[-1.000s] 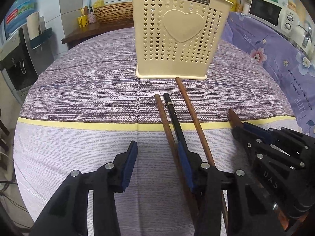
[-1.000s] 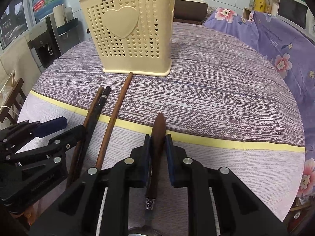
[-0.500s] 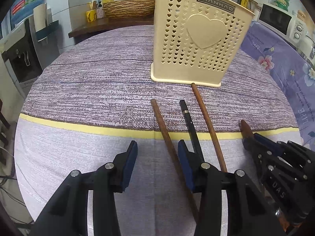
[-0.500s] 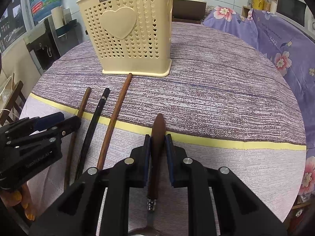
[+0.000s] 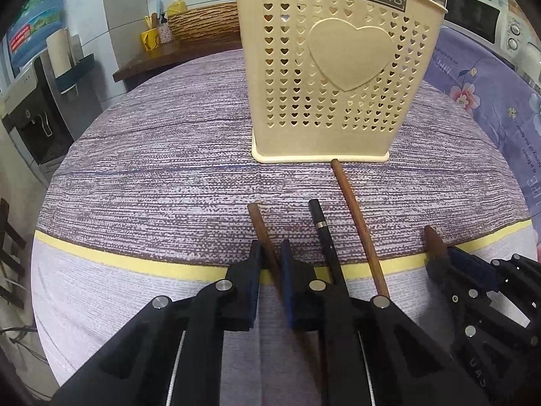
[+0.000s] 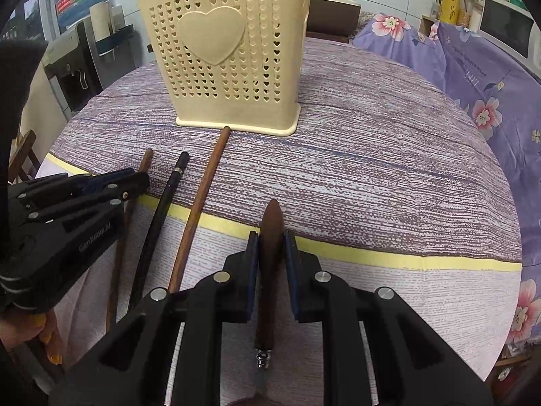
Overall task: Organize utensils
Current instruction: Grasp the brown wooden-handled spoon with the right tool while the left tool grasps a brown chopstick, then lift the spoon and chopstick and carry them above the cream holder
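Observation:
A cream perforated utensil holder (image 5: 338, 77) (image 6: 230, 64) stands on the round table. Three long utensils lie before it: a brown stick (image 5: 258, 223) (image 6: 146, 159), a black one (image 5: 321, 226) (image 6: 175, 176) and a longer brown one (image 5: 355, 216) (image 6: 203, 199). My left gripper (image 5: 270, 257) (image 6: 135, 182) is shut on the leftmost brown stick. My right gripper (image 6: 272, 247) (image 5: 443, 257) is shut on a dark wooden handle (image 6: 270, 237) with a metal end, low over the table.
The table wears a purple woven cloth with a yellow stripe (image 5: 135, 257) (image 6: 405, 257). A floral purple cover (image 6: 473, 67) lies to the right. A side shelf with a wicker basket (image 5: 203, 23) stands behind, and a water dispenser (image 5: 30, 111) at left.
My left gripper has shifted left and forward and closed on the leftmost brown stick; it was open before. The right gripper still holds the wooden handle, hardly moved.

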`<action>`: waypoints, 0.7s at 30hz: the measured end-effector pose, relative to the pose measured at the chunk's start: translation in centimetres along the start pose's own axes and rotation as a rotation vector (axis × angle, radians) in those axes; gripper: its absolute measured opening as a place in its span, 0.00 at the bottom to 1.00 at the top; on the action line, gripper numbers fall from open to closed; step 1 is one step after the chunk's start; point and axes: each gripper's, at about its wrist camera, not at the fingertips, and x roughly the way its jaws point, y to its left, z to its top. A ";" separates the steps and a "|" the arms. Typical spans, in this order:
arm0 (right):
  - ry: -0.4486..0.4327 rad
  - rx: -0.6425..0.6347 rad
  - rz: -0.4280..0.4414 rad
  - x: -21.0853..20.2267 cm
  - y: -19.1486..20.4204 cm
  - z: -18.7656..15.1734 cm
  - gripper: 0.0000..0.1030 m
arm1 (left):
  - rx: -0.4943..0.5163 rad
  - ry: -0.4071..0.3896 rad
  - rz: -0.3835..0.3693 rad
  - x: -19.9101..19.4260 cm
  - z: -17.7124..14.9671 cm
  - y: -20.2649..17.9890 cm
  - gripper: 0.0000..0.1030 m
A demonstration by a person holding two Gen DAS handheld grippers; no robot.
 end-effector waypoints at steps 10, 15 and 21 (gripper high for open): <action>-0.031 0.020 0.067 -0.5 -1.0 0.6 0.16 | -0.030 -0.003 -0.045 0.0 0.4 0.9 0.08; -0.059 0.031 0.092 -1.2 -1.3 0.8 0.16 | -0.044 -0.031 -0.069 -1.1 0.6 1.3 0.08; -0.159 0.058 0.153 -4.6 -2.8 1.3 0.16 | -0.087 -0.133 -0.139 -5.1 1.4 3.0 0.08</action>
